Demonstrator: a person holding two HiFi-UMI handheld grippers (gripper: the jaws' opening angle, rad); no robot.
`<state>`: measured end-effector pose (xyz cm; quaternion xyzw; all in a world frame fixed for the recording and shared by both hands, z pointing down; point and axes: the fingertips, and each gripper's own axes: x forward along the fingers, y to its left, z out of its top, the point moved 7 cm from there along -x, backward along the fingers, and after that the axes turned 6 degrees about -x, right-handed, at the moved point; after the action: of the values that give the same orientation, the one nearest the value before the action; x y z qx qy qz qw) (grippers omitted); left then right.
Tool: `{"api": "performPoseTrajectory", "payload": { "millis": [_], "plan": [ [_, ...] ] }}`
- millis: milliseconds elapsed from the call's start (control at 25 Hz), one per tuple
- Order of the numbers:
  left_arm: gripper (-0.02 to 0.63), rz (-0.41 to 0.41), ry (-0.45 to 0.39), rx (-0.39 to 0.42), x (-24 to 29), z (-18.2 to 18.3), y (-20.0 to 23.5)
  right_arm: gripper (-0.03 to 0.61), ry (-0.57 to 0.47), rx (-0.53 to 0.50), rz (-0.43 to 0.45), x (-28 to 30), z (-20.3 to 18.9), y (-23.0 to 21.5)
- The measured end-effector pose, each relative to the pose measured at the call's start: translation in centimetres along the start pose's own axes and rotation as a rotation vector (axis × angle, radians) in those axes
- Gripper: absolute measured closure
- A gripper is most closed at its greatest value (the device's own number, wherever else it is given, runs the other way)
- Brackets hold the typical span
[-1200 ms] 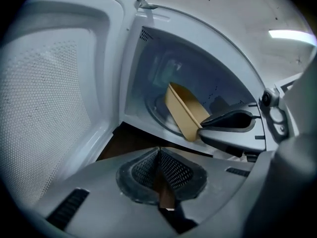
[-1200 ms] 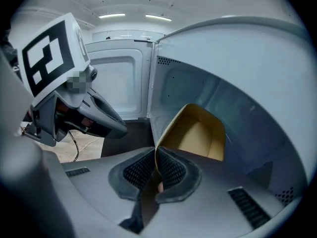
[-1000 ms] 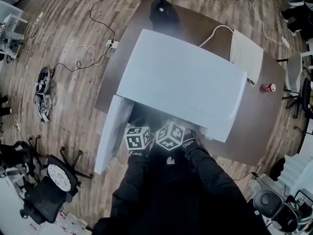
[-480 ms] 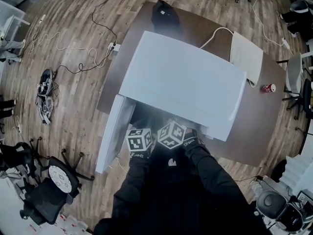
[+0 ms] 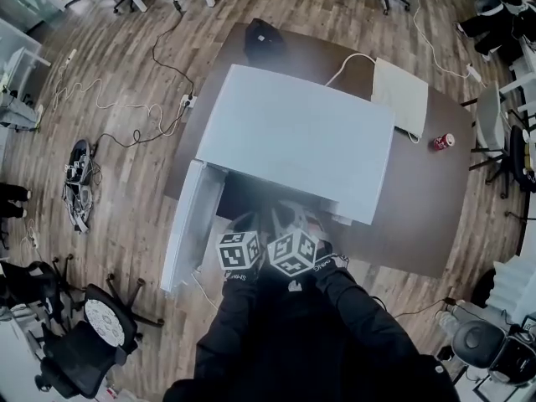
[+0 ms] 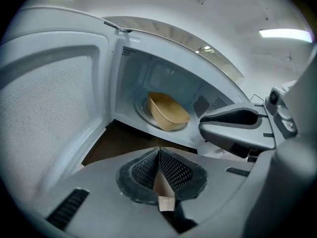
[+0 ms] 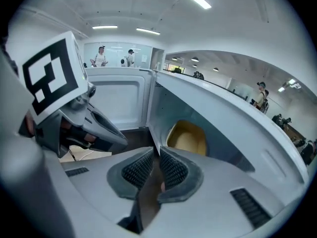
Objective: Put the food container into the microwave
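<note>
A white microwave [image 5: 293, 141] stands on a brown table [image 5: 419, 216] with its door [image 5: 188, 224] swung open to the left. Inside, on the turntable, sits the tan food container [image 6: 168, 113], also seen in the right gripper view [image 7: 188, 138]. No gripper touches it. My left gripper [image 6: 158, 170] is shut with nothing in it, just outside the opening. Close beside it, my right gripper [image 7: 156, 170] is also shut and empty. In the head view both marker cubes [image 5: 266, 251] sit side by side in front of the cavity.
A red can [image 5: 441, 141] and a beige cloth [image 5: 400, 97] lie on the table right of the microwave, a black bag [image 5: 264, 36] behind it. Cables [image 5: 109, 99] trail over the wood floor at left. An office chair [image 5: 92, 325] stands at lower left.
Both grippers have drawn back a little from the microwave's opening, toward the person. More of the dark cavity shows in front of them. The head camera has shifted slightly.
</note>
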<state>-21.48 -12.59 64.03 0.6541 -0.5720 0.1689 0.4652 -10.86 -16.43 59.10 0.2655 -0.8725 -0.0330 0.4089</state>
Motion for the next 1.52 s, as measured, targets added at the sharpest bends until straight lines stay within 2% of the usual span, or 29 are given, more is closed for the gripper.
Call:
{"api": "performPoseTrajectory", "payload": {
  "millis": [200,560,800,920,1120,1520],
  "plan": [
    [0.580,-0.039,-0.022,0.041,-1.7,-1.5,-3.3,0.551,-0.041,0.109,-0.030,-5.1,-1.3,0.8],
    [0.580,-0.109,-0.073,0.148,-4.5,-3.0,-9.4,0.554,-0.129,0.299,-0.140,-13.6,-4.1,0.4],
    [0.580,-0.142,-0.158,0.202,-6.9,-2.8,-13.3,0.554,-0.206,0.401,-0.224,-18.9,-5.7,-0.7],
    [0.580,-0.159,-0.203,0.233,-8.1,-2.5,-15.5,0.554,-0.265,0.427,-0.272,-21.5,-6.0,-1.7],
    [0.580,-0.160,-0.242,0.333,-9.3,-2.6,-18.8,0.554,-0.320,0.454,-0.311,-24.7,-6.3,-2.8],
    [0.580,-0.167,-0.279,0.350,-10.5,-2.9,-20.6,0.555,-0.362,0.457,-0.351,-27.0,-6.8,-3.4]
  ]
}}
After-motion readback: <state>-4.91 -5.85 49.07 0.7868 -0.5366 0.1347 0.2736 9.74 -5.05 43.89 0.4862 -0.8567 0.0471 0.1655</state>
